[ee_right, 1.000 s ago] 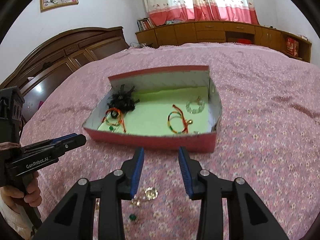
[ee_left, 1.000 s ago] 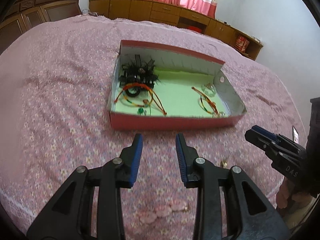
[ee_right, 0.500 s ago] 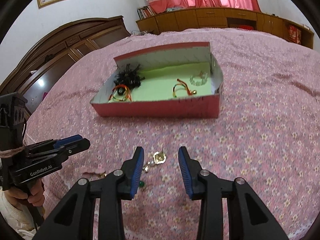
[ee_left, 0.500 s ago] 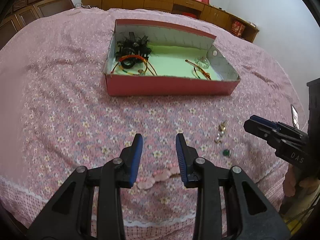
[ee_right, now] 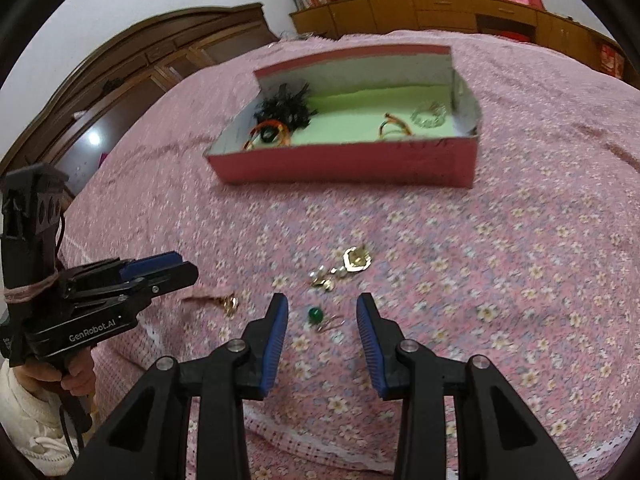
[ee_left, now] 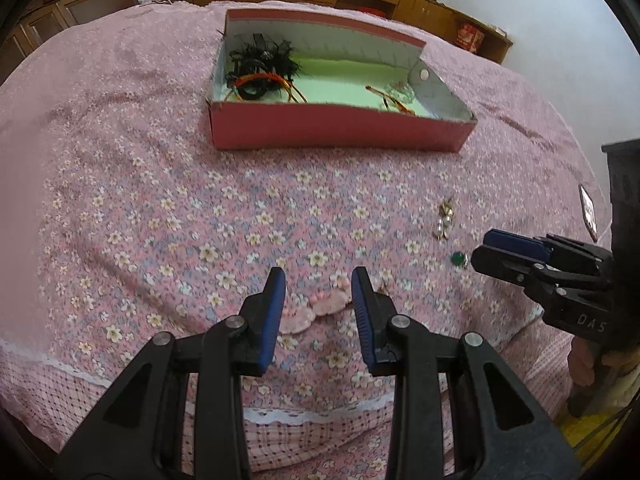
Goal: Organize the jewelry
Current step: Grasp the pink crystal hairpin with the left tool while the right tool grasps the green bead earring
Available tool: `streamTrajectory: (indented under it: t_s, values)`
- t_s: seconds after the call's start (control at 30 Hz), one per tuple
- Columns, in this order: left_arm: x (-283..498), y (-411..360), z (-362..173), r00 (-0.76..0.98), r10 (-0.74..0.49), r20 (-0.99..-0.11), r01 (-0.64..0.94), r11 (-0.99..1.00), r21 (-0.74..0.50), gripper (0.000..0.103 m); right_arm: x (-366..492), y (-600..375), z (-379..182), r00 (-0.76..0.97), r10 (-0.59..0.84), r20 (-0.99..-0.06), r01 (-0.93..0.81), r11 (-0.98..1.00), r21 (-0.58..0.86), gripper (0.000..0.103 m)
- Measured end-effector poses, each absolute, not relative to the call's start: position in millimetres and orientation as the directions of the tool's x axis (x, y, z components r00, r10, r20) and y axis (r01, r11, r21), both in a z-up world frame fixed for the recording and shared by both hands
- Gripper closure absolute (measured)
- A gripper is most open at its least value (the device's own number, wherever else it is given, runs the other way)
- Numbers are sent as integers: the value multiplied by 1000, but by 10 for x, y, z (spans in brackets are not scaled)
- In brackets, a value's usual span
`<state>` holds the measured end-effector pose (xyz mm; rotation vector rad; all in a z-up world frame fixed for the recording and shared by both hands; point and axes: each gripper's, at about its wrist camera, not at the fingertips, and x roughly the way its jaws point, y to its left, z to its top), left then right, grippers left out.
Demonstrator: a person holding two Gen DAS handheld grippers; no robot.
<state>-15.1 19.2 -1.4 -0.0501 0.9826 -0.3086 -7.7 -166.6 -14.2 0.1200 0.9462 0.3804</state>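
Left gripper [ee_left: 318, 300] pitched steeply down, jaws parted with a clear gap, nothing between the blue pads [ee_left: 272, 320]. Right gripper [ee_right: 322, 320] same attitude, jaws apart, nothing clamped. In the left wrist view the right one sat at 3 o'clock, nose toward 9. A hand [ee_right: 76, 376] in a white sleeve gripped the left handle.

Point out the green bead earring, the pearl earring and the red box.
green bead earring [ee_right: 315, 314], right wrist view, on the bead
pearl earring [ee_left: 442, 229], left wrist view, on the pearls
red box [ee_left: 340, 130], left wrist view, near wall
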Motion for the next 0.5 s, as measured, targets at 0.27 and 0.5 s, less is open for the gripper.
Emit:
streamTrajectory:
  t_s: [0.27,0.5]
  values:
    - [-185,137,-138,473,-277,-837,270,949,-162,77,-26,-1538,-298,477,361,-801,-277,927,253,64]
    - [-96,124,-249,475,-267,-839,260,953,-156,75,23,-1516,-375,468,340,-816,-271,934,233,77]
